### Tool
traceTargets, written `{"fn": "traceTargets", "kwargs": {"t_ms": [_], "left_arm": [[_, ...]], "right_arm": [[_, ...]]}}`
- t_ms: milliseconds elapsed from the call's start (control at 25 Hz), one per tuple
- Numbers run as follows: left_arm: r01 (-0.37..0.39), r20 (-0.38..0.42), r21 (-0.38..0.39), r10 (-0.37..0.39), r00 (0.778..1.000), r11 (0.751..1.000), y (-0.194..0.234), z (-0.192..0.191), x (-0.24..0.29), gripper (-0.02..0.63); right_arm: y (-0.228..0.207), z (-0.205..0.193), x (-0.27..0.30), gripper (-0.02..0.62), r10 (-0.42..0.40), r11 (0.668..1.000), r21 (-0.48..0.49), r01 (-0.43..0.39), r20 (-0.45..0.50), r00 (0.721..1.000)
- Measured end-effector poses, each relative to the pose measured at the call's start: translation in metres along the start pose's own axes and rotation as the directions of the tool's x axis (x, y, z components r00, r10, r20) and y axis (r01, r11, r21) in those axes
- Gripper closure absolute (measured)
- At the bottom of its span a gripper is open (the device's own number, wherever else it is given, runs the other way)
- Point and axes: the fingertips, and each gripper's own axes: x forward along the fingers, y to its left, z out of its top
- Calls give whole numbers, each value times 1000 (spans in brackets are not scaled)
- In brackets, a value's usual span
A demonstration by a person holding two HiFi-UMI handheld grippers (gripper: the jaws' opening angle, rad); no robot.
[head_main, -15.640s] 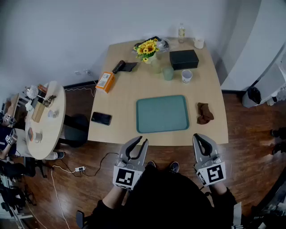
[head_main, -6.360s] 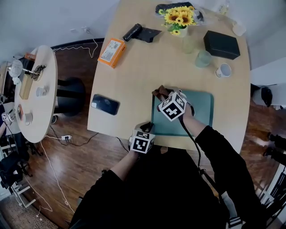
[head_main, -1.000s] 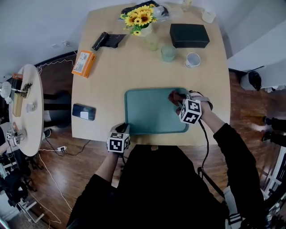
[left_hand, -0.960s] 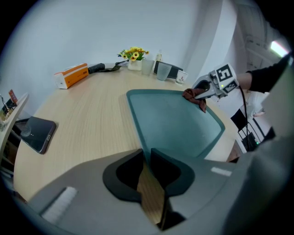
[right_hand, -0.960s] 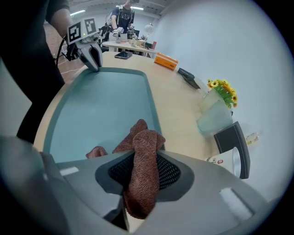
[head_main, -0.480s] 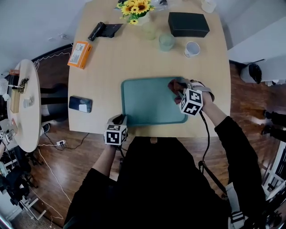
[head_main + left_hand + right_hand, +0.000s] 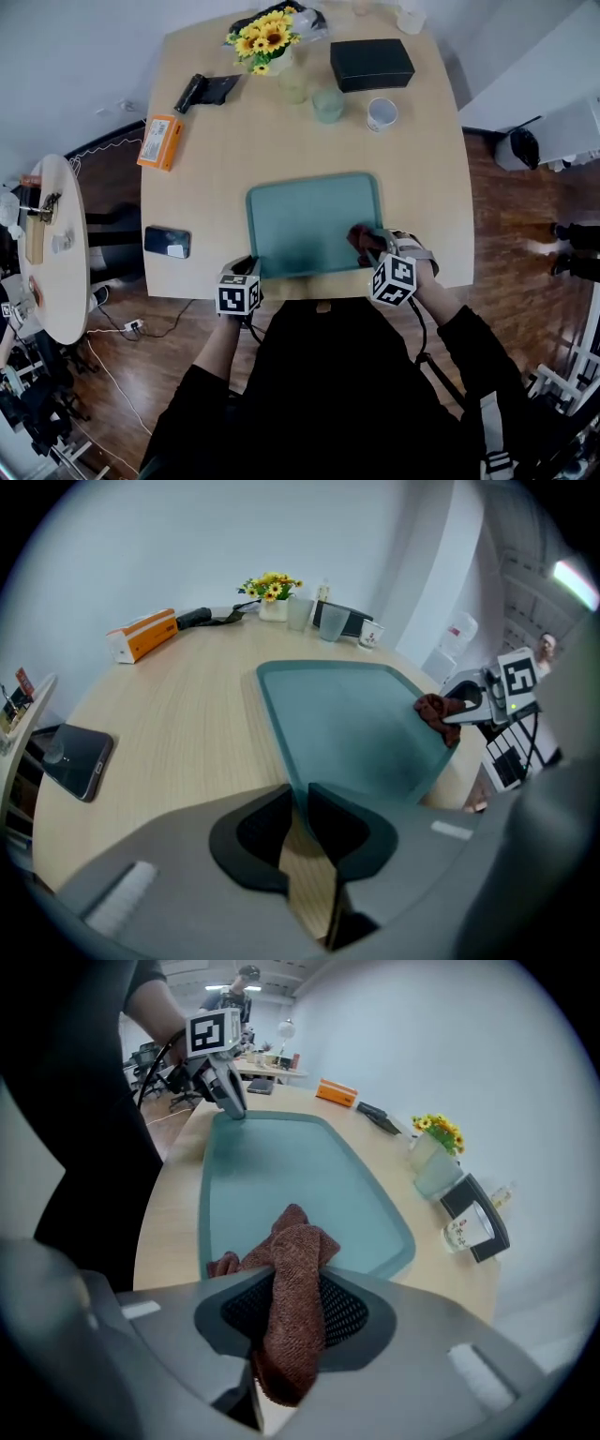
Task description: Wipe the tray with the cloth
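Where the desk (image 7: 216,187) meets the person, the tray (image 7: 300,220) lies flat, its near left rim pinched by the closed jaws of the left gripper (image 7: 247,269). The right gripper (image 7: 369,247), jaws clamped on the cloth (image 7: 359,234), has dragged it from the tray's far right corner to the near right corner. That side is judged wiped, the remainder uncertain.

In the head view, the left gripper (image 7: 247,270) is mostly covering its own fingers and the tray (image 7: 309,220)'s near left corner. The right gripper (image 7: 375,248) is hiding part of the cloth (image 7: 359,236); in the right gripper view, the cloth's lower end is vanishing between the 2 fingers (image 7: 342,1312). I'm finding the orange box (image 7: 157,142)'s print too small to read. The tabletop (image 7: 216,216)'s far edge is running out past the top.
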Motion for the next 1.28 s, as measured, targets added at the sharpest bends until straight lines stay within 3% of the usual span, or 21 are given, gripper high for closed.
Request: {"fn": "traceTargets", "kwargs": {"t_ms": [160,320,480,640,800,1120,1200,1280], "left_arm": [[-12,-12,23,13,1000,1000,0,4,2,566],[-9,-10,32,10,1000,999,-1,5,3,566],[-7,-5,29,7,1000,1000,-1,5,1,566],[-9,-5,26,9,1000,1000,-1,5,1,566],[-12,-7,23,12,1000,1000,-1,5,3,566],[-28,11,17,28,1000,999,-1,5,2,561],[-41,27,18,40,999,999,2,6,1,529],[-37,49,2,37,998,999,1,7,-2,428]], "right_arm": [[-13,-2,-5,485,-26,974,225,21,21,999],[-48,-23,-25,486,-92,894,444,61,48,995],[-82,-76,-50,486,-174,820,550,155,-17,985],[-101,-133,-62,486,-206,753,621,219,-93,974],[-107,-160,-55,486,-200,718,653,242,-139,970],[-95,-165,-38,480,-191,692,684,231,-135,972],[-94,-164,-38,466,-202,686,688,236,-131,970],[-94,-161,-45,440,-224,662,711,237,-114,968]]}}
